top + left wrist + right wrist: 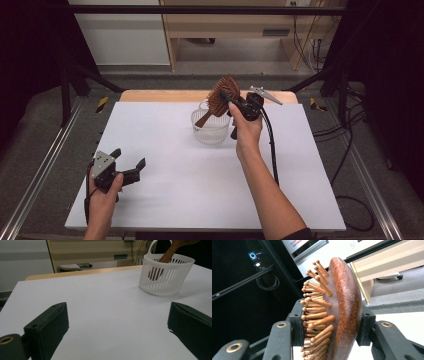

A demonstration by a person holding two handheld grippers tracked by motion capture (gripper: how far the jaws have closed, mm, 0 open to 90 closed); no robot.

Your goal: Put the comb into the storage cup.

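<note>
Here the right tool point(231, 101) pinches a wooden brush point(223, 95) by its head, one jaw on the bristle side and one on the smooth back, as the right gripper view shows. The handle already dips into the white basket point(211, 131) standing mid-bench, so the step in hand looks like lowering the brush into it. Next, the brush probably needs to go a little lower before the jaws spread, letting the handle rest on the bottom; whether it already touches there I cannot tell. The basket's loop handle point(151, 247) near the rim could snag the head. The left tool point(129, 161) rests spread and idle, well apart on the bench point(165, 200).
</note>
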